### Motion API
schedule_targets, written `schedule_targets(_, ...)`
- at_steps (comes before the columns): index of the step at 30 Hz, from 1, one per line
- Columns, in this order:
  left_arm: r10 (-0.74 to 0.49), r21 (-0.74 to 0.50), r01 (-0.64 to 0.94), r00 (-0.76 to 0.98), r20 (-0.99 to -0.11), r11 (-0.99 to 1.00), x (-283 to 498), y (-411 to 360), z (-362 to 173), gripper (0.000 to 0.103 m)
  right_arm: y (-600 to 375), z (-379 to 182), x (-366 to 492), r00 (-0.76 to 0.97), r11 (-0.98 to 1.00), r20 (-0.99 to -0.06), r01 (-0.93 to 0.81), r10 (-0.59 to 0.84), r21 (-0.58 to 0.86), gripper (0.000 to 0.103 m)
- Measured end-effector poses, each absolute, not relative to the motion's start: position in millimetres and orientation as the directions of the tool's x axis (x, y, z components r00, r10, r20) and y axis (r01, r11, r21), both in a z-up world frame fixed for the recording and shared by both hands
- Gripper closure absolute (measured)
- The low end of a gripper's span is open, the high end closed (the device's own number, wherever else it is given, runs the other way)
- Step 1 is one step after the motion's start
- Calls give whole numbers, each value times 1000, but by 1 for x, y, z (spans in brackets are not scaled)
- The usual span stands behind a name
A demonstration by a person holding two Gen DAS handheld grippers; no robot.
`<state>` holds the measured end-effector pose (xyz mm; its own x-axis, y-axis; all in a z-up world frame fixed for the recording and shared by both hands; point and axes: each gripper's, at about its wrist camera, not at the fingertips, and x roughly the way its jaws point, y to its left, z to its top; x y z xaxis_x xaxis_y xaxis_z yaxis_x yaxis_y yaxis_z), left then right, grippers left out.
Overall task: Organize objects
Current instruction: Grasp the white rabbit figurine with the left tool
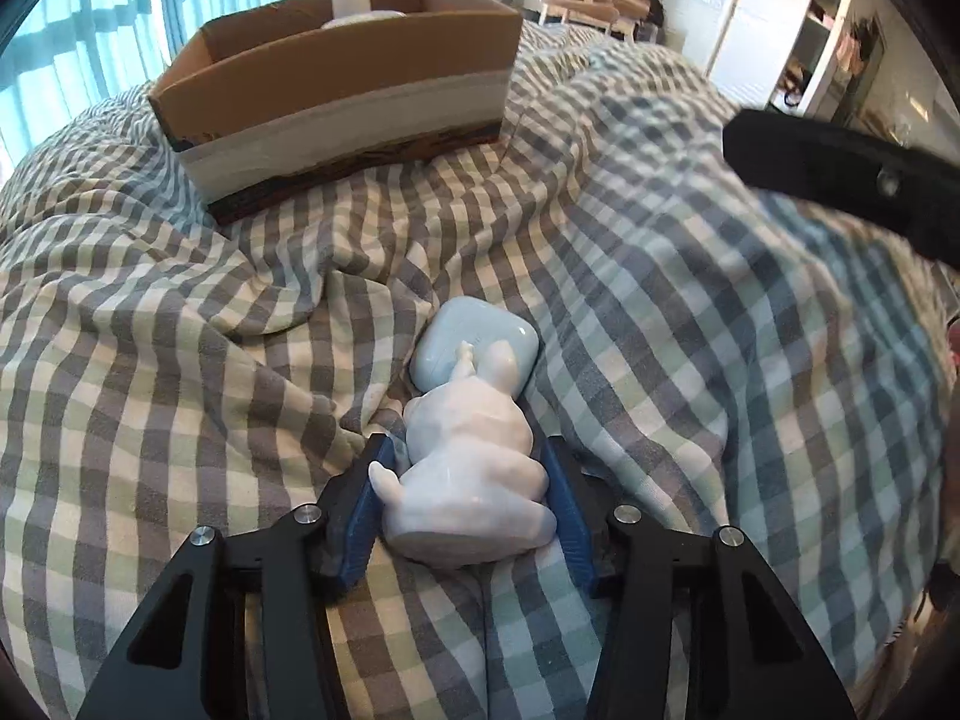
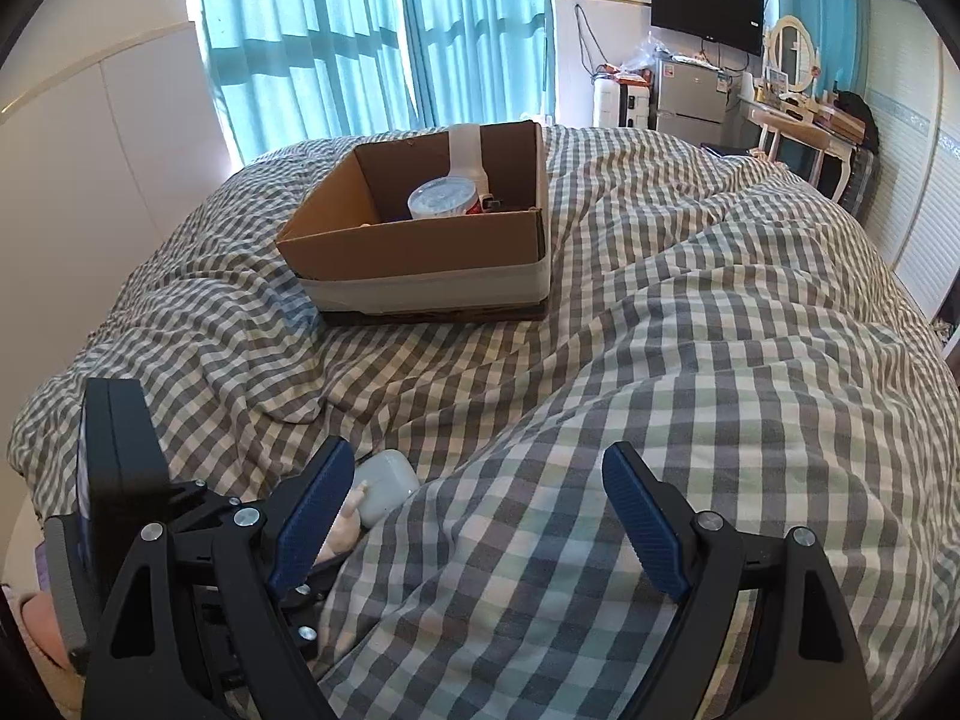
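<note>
Near the cardboard box [image 1: 336, 102], left gripper [image 1: 465, 480] clamps a white figurine [image 1: 468, 468], which could slip sideways; right gripper [image 2: 474, 516] gapes empty.

Each hand-held gripper [image 2: 480, 516] has black triangular-cutout arms, silver round screws and ribbed blue finger pads [image 1: 564, 504].

I see the figurine [image 1: 468, 468] on the quilt [image 1: 180, 360], the case [image 1: 474, 342] touching it behind; the box [image 1: 336, 114] farther back holds a tub [image 2: 441, 197].
</note>
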<state>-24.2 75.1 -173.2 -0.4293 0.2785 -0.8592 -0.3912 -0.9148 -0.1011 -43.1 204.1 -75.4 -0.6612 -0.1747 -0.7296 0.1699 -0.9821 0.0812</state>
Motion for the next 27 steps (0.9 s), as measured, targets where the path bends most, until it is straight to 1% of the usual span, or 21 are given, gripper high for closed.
schedule_targets(3, 275, -101, -368, -457, -846, -924, -22, 66, -156, 52, 204, -74, -41, -668, -980, -720, 181, -188, 87, 18)
schedule_targets(6, 275, -95, -338, -539, -796, -936, -21, 43, -119, 52, 203, -78, -42, -668, -976, -716, 195, -202, 94, 18)
schedule_targets(8, 238, -72, -286, -603, -761, -956, -22, 22, -97, 52, 200, -82, -43, -657, -974, -724, 203, -210, 99, 18)
schedule_targets(11, 168, -29, -215, -662, -730, -976, -23, -2, -79, 52, 187, -89, -46, -646, -967, -731, 240, -221, 81, 18)
schedule_targets(14, 153, -46, -174, -672, -725, -984, -23, -16, -78, 52, 161, -98, -56, -616, -952, -754, 305, -227, 38, 18)
schedule_targets(17, 146, -53, -158, -663, -734, -986, -25, -22, -85, 52, 129, -119, -73, -565, -927, -800, 373, -203, -28, 18)
schedule_targets(22, 153, -65, -159, -648, -746, -985, -23, -26, -97, 52, 113, -157, -97, -454, -927, -876, 374, -163, -22, 18)
schedule_targets(27, 168, -84, -160, -646, -744, -984, -24, -28, -101, 52, 109, -173, -103, -432, -924, -895, 375, -110, -68, 18)
